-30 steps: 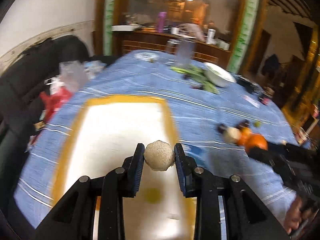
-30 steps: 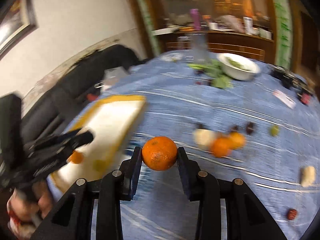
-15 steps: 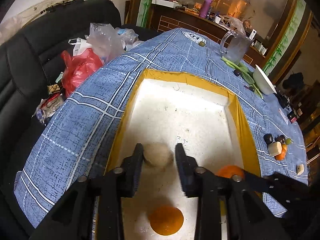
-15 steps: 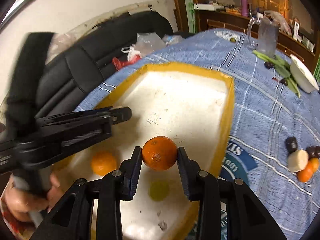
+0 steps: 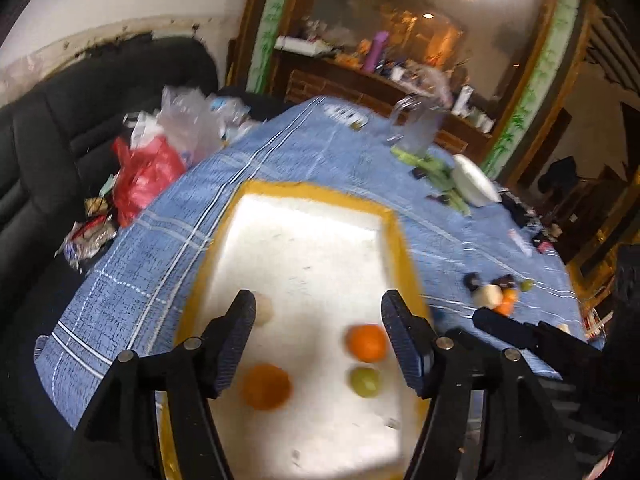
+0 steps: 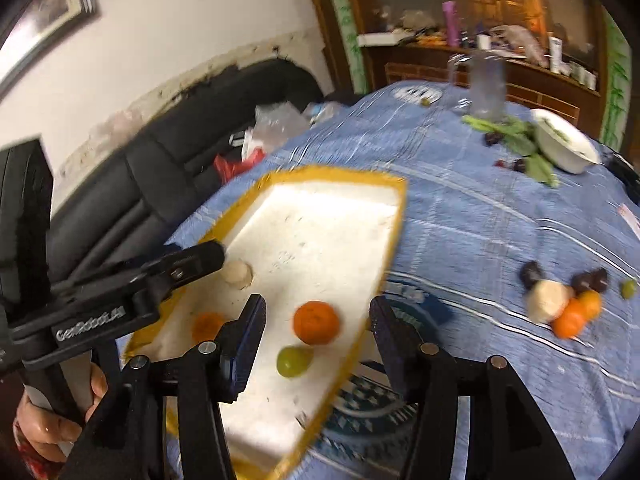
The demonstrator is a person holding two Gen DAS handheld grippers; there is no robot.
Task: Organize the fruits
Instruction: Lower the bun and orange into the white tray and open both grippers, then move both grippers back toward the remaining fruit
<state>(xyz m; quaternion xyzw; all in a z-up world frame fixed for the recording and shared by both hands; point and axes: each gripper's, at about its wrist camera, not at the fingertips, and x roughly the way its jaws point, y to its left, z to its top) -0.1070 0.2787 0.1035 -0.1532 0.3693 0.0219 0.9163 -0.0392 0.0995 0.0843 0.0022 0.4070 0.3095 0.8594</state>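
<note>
A white tray with a yellow rim (image 5: 320, 190) (image 6: 332, 174) lies on the blue cloth. In it lie a pale round fruit (image 5: 262, 310) (image 6: 237, 274), two oranges (image 5: 367, 343) (image 5: 266, 386) and a green fruit (image 5: 365, 381) (image 6: 294, 361). My left gripper (image 5: 319, 312) hangs over the tray, jaws opening, nothing between the pads; the pale fruit rests beside its left finger. My right gripper (image 6: 318, 312) is also opening. An orange (image 6: 316, 322) lies on the tray floor in the gap, clear of both pads. More fruit (image 6: 548, 300) lies loose on the cloth at the right.
A white bowl (image 6: 566, 146), green leaves (image 6: 520, 140) and a glass jug (image 6: 486, 88) stand at the table's far end. Plastic bags (image 5: 152, 168) sit on the black sofa (image 5: 36, 140) to the left. A person's hand (image 6: 44, 420) holds the left gripper.
Both grippers came over the tray and widened their jaws. The pale fruit left the left gripper and the orange left the right one; both now lie in the tray.
</note>
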